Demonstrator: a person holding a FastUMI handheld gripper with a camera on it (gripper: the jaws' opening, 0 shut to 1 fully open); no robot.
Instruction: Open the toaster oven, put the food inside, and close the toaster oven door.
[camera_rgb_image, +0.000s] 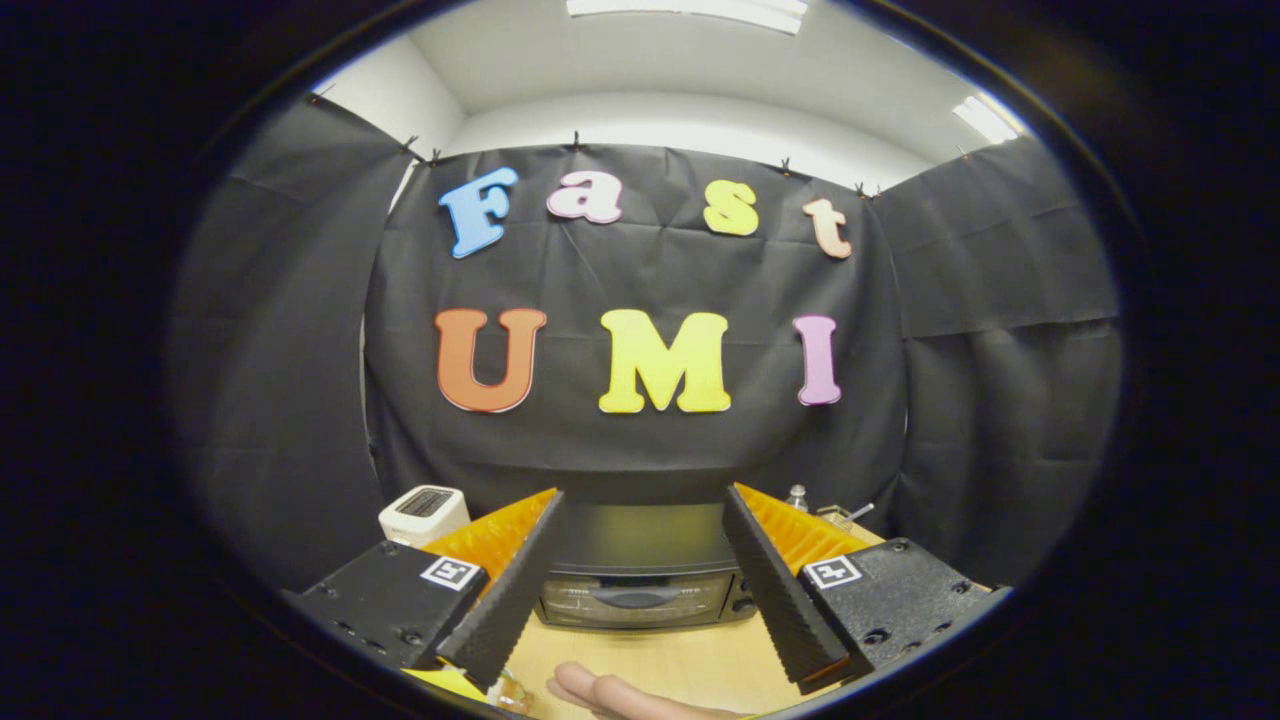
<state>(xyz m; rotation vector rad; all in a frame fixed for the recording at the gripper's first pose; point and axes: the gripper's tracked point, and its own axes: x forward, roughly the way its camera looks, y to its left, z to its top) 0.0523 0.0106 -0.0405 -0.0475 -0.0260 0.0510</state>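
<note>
Gripper view: gripper (640, 560) spread wide and holding nothing, raised above the surface (650, 660) and framing the shut toaster oven (640, 590) straight ahead beyond its fingers, likely lining up on the door handle.

A toaster oven (640, 580) sits on a table (680, 665) against the booth's back wall, door shut, framed between the spread fingers of the gripper (640, 515), which grip nothing. A small appliance (424, 512) stands to the oven's left; a bottle (797, 496) stands behind its right corner. A hand (610, 693) rests on the table before the oven.
</note>
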